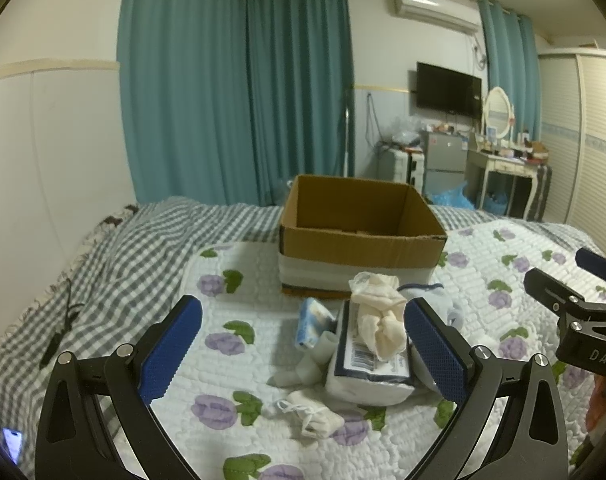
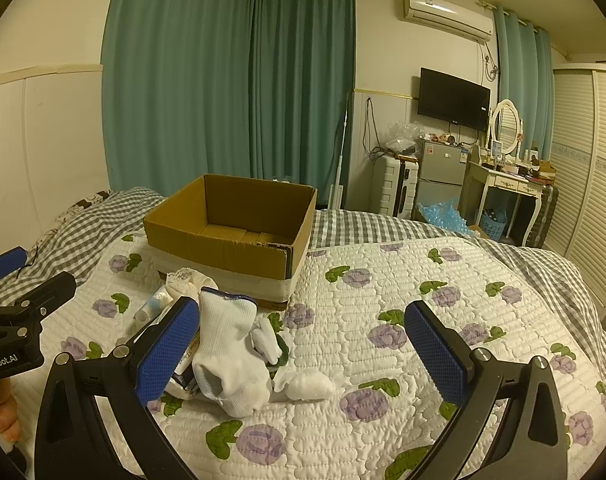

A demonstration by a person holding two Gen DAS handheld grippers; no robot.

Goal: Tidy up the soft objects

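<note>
An open, empty cardboard box (image 1: 359, 232) stands on the bed; it also shows in the right wrist view (image 2: 231, 236). In front of it lies a pile of soft things: a cream sock (image 1: 383, 320) on a tissue pack (image 1: 367, 364), a small blue-white packet (image 1: 313, 322), a rolled white sock (image 1: 315, 420). The right wrist view shows a white sock with blue rim (image 2: 231, 360) and a white balled sock (image 2: 307, 386). My left gripper (image 1: 303, 352) is open above the pile. My right gripper (image 2: 303, 352) is open, the white sock beside its left finger.
The bed has a white quilt with purple flowers (image 2: 383, 360) over a grey checked sheet (image 1: 103, 260). A black cable (image 1: 63, 320) lies at the left. Teal curtains, a fridge, a dressing table and a wardrobe stand beyond the bed.
</note>
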